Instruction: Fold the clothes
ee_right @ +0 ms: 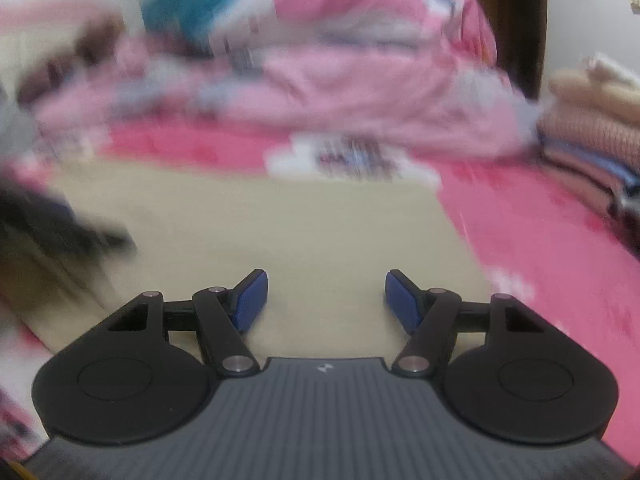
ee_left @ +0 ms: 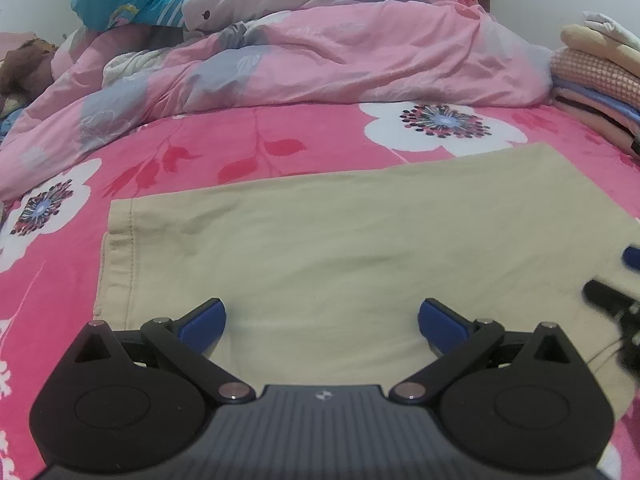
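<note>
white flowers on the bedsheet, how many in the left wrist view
2 white flowers on the pink sheet: one beyond the beige garment's far edge, one at its left. More may be hidden under the garment or quilt.

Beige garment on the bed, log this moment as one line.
beige garment: flat on bed | left gripper: open above it | right gripper: open above it
</note>
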A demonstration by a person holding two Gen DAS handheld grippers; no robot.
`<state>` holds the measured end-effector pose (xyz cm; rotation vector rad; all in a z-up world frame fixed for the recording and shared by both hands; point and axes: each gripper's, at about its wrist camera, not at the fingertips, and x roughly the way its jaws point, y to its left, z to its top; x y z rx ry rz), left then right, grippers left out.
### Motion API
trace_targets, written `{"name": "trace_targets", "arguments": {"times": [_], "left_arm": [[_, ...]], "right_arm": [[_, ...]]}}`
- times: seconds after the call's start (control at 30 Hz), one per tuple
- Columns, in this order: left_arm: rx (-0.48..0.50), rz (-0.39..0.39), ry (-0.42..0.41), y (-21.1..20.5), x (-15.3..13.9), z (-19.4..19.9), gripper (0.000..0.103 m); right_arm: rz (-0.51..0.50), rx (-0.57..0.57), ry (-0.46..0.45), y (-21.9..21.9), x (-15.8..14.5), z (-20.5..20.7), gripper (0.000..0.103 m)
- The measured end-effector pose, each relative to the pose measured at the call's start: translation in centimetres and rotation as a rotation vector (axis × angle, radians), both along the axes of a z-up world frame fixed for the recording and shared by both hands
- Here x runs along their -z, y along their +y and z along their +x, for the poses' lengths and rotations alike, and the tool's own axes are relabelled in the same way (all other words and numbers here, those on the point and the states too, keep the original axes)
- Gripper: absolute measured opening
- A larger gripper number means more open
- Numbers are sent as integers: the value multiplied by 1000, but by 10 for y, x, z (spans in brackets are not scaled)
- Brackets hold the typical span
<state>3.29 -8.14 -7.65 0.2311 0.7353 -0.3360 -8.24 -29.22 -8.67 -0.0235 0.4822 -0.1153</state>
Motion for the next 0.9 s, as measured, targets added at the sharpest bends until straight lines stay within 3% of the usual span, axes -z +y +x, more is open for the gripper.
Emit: {"name": "trace_targets", "arguments": {"times": [0.9], "left_arm": [[-49,36,-48,-6,4,-12,103]], "right_arm": [[46,-12,-60,-7,6,-7,67]]}}
